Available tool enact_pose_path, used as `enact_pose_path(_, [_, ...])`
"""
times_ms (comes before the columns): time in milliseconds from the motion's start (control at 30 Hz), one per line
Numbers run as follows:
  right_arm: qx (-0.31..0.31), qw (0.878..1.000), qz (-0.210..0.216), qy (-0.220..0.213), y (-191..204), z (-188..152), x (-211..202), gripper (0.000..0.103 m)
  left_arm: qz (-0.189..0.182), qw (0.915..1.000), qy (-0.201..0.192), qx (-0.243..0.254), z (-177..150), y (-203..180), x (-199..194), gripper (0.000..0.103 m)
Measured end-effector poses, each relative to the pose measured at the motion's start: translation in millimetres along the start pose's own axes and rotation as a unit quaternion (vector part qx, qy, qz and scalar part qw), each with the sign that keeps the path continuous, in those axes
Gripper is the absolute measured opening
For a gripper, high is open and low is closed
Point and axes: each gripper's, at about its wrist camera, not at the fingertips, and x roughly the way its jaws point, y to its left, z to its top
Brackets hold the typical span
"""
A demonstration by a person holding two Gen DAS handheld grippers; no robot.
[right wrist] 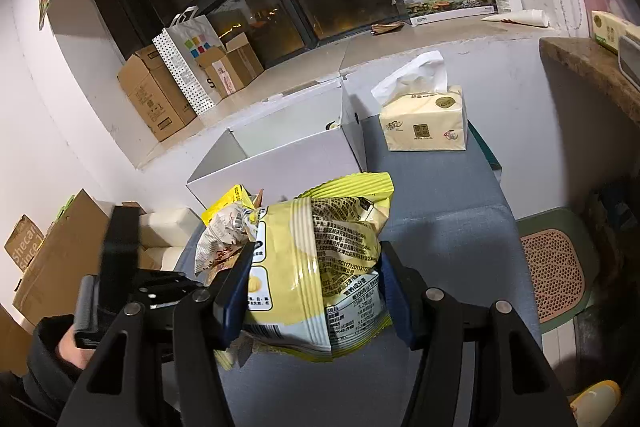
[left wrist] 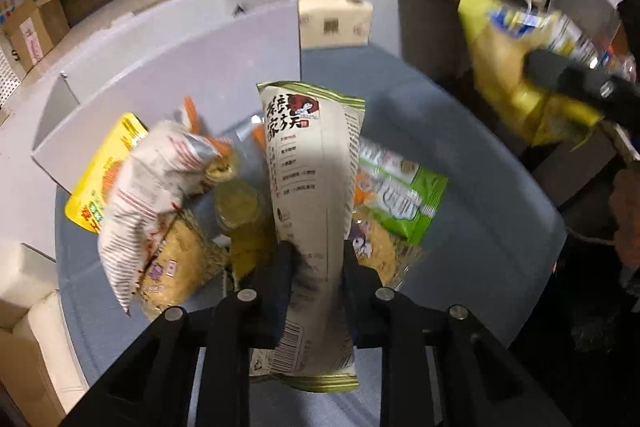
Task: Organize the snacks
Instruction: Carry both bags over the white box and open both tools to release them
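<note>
My left gripper (left wrist: 316, 247) is shut on a tall beige snack packet (left wrist: 312, 155) with green trim, pinched low down between both fingers. Behind it on the grey-blue table (left wrist: 472, 235) is a pile: a white striped bag (left wrist: 152, 195), a yellow packet (left wrist: 104, 171), a green packet (left wrist: 404, 195) and tan biscuit bags (left wrist: 180, 267). My right gripper (right wrist: 316, 255) is shut on a puffy yellow chip bag (right wrist: 332, 235), held above the table. That yellow chip bag (left wrist: 500, 59) also shows at the upper right of the left wrist view.
An open white box (right wrist: 288, 155) stands behind the pile at the table's far left. A tissue pack (right wrist: 424, 123) sits to its right. Cardboard boxes (right wrist: 152, 95) line the wall. A green stool (right wrist: 556, 267) stands beside the table on the right, and a brown shelf (right wrist: 592, 67) is above it.
</note>
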Motion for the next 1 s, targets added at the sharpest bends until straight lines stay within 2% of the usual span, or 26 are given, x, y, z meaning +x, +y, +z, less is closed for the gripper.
enact_pose_path(133, [-0.005,1.000,0.004,0.000,6,2,4,0.063,-0.001,0.9991,-0.040,-0.013,0,5,-25,0.025])
enact_pose_path(200, [-0.012,1.000,0.004,0.001,10,4,8,0.063,-0.008,0.9965,-0.079,-0.028,3,10,-45,0.025])
enact_pose_path(367, [-0.025,1.000,0.003,-0.003,21,19,22,0.063,0.021,0.9790,-0.189,-0.072,16,30,-95,0.025])
enact_pose_path(500, [-0.046,0.999,0.004,-0.018,37,46,36,0.063,0.055,0.9624,-0.244,-0.104,40,62,-121,0.025])
enact_pose_path(633, [-0.071,0.997,0.012,-0.029,55,86,60,0.063,0.063,0.9557,-0.258,-0.127,69,97,-125,0.025])
enact_pose_path(733, [-0.085,0.996,0.016,-0.029,68,118,83,0.063,0.069,0.9549,-0.256,-0.135,83,119,-119,0.025])
enact_pose_path(900, [-0.086,0.996,0.012,-0.008,74,157,132,0.063,0.077,0.9521,-0.244,-0.167,103,167,-103,0.025])
enact_pose_path(933, [-0.083,0.997,0.006,-0.002,72,163,142,0.063,0.079,0.9521,-0.241,-0.171,108,176,-97,0.026])
enact_pose_path(1000, [-0.073,0.997,-0.003,0.008,69,173,163,0.063,0.068,0.9578,-0.223,-0.168,117,188,-80,0.028])
